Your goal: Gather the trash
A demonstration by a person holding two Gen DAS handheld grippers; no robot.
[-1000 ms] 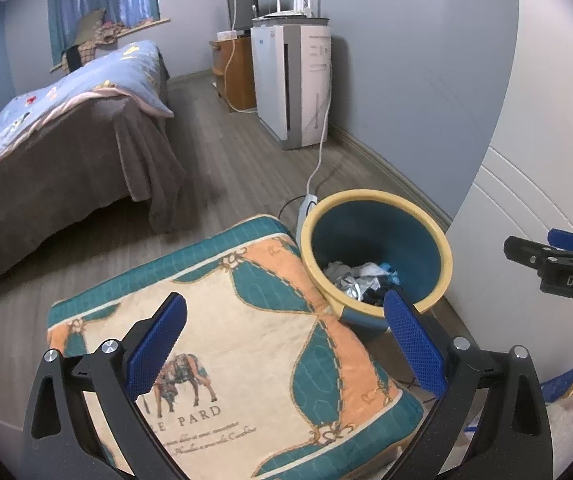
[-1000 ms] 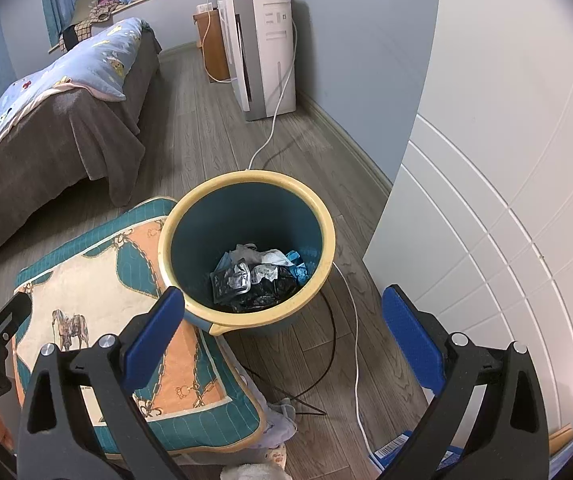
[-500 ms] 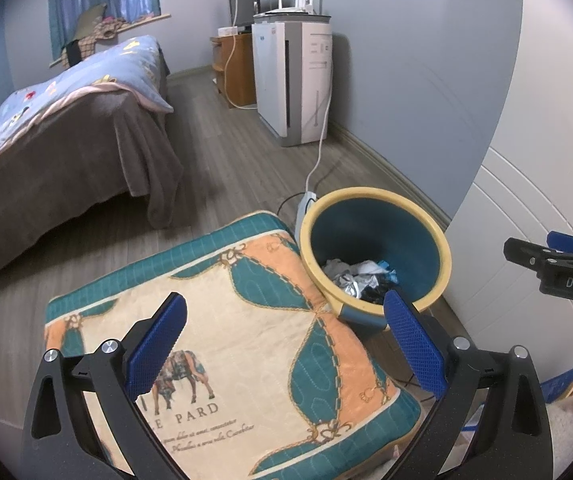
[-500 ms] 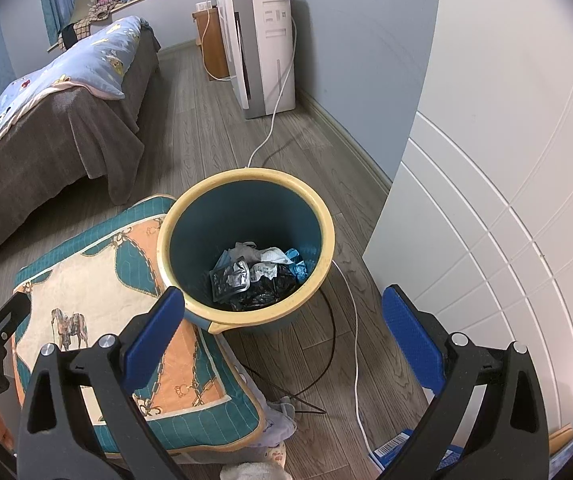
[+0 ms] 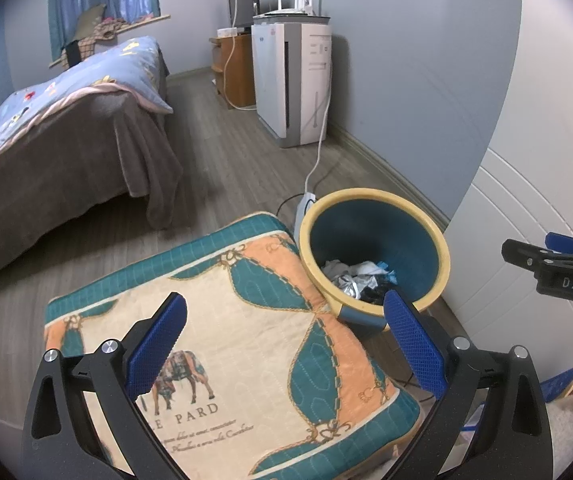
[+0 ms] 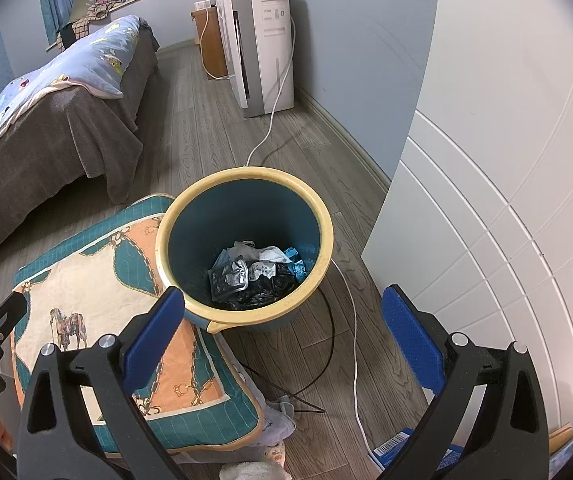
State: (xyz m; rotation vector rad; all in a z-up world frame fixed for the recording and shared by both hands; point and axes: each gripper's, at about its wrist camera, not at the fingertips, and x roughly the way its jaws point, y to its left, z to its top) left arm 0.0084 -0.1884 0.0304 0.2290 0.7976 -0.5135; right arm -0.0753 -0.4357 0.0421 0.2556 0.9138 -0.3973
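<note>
The round teal waste bin with a pale yellow rim [image 6: 246,248] stands on the grey wooden floor [image 6: 214,120], and I take it as the landmark. At its bottom lies a small heap of crumpled trash, black and silver film with some white and blue paper [image 6: 256,270], so at least a part of the collecting looks already done. The left claw [image 5: 286,344] is wide open and holds nothing; it hovers over the quilted teal and orange cushion with a horse print [image 5: 226,344], which touches the bin on its left side. The right claw [image 6: 282,328] is also wide open and empty, and it hangs just in front of the bin, a little to its right. In front of the bin, on the floor, I see a thin black cable and a white cable [image 6: 352,344], some pale cloth under the cushion corner [image 6: 278,420], and a blue packet with a barcode [image 6: 398,446] at the lower edge of the right wrist view. I judge that this packet may be trash that is left to pick up, but I cannot tell it for sure. Behind the bin, well apart, stand a white air purifier [image 5: 292,84] and a bed with a blue cover [image 5: 58,120].
</note>
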